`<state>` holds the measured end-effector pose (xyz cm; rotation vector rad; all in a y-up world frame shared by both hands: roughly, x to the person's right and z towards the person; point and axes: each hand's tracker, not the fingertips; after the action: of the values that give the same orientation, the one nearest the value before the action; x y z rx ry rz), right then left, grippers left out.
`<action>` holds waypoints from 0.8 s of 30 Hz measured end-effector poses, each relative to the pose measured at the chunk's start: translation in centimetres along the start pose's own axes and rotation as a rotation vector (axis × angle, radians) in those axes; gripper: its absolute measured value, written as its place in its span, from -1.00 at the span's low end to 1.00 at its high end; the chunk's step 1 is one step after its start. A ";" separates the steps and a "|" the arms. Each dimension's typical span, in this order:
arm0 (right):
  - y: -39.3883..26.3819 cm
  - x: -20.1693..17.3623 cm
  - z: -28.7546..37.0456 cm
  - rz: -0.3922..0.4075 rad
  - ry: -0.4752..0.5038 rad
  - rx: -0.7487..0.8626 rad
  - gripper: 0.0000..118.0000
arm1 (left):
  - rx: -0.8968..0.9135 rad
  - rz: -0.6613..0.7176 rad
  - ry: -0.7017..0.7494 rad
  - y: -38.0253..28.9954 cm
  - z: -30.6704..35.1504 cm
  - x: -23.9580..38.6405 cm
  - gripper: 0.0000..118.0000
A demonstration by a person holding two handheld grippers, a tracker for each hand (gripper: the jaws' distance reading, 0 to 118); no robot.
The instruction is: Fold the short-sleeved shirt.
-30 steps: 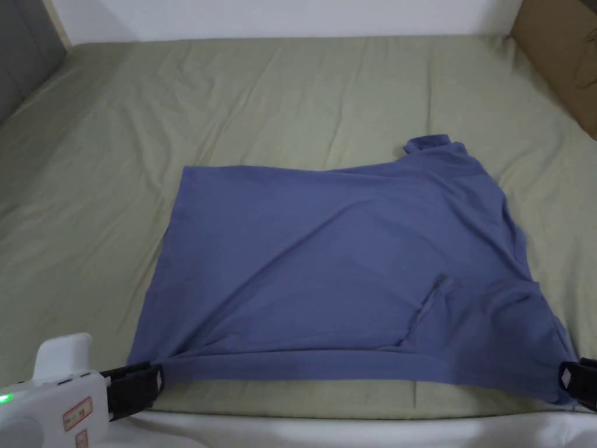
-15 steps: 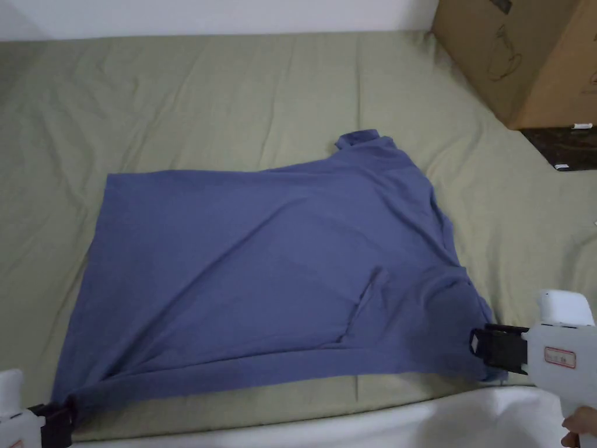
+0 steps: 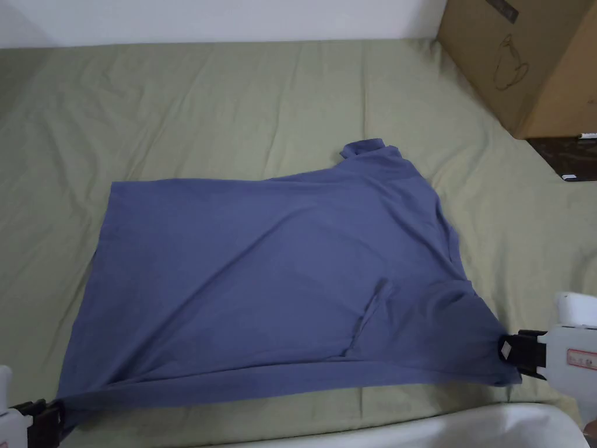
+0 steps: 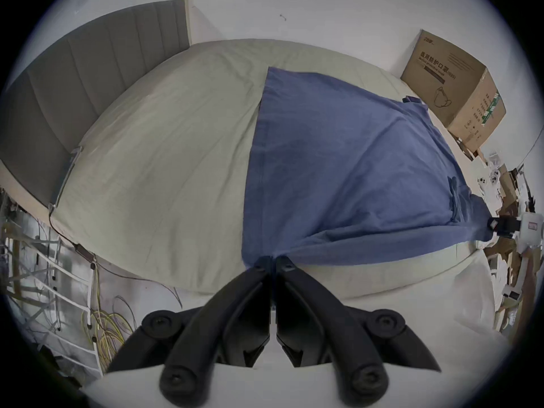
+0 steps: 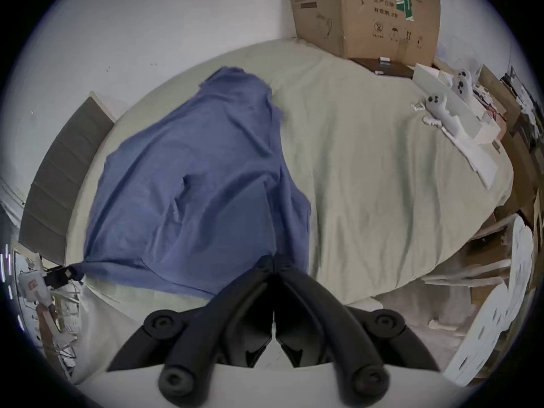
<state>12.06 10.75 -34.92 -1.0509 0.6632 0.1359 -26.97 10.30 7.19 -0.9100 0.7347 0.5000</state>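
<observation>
A blue short-sleeved shirt [image 3: 274, 280] lies spread on the green bed sheet [image 3: 204, 116], its near edge pulled taut close to the bed's front edge. My left gripper [image 3: 55, 414] is shut on the shirt's near left corner; its jaws [image 4: 272, 260] pinch the blue cloth [image 4: 338, 164]. My right gripper [image 3: 504, 350] is shut on the near right corner, jaws [image 5: 273, 260] closed on the fabric [image 5: 191, 193]. A small fold of cloth [image 3: 367, 315] stands up near the right side. The far right corner [image 3: 367, 149] is bunched.
A large cardboard box [image 3: 524, 58] stands at the back right of the bed. A dark flat object [image 3: 568, 157] lies beside it. White cloth [image 3: 408, 429] runs along the bed's near edge. A grey headboard [image 4: 88, 76] is on the left. Clutter [image 5: 456, 111] lines the right side.
The head camera has swung right, bringing the box into view. The right gripper has moved a little right and down, drawing the shirt's near right corner tighter. Both grips hold.
</observation>
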 end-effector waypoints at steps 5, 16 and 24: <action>4.1 -0.1 0.1 -0.002 0.013 0.044 -1.00 | 0.042 -0.022 -0.004 4.3 -0.7 -0.3 -0.98; 11.2 -0.8 -9.1 0.032 -0.077 -0.039 -1.00 | 0.005 -0.152 0.076 12.4 -9.4 0.9 0.13; 10.1 -1.1 -5.8 0.084 -0.080 -0.021 0.06 | 0.011 -0.003 0.035 8.8 -6.4 -1.2 0.79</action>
<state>4.50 11.21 -43.81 -1.0332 0.6343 0.2571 -35.95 9.46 0.92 -0.9112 0.7667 0.4775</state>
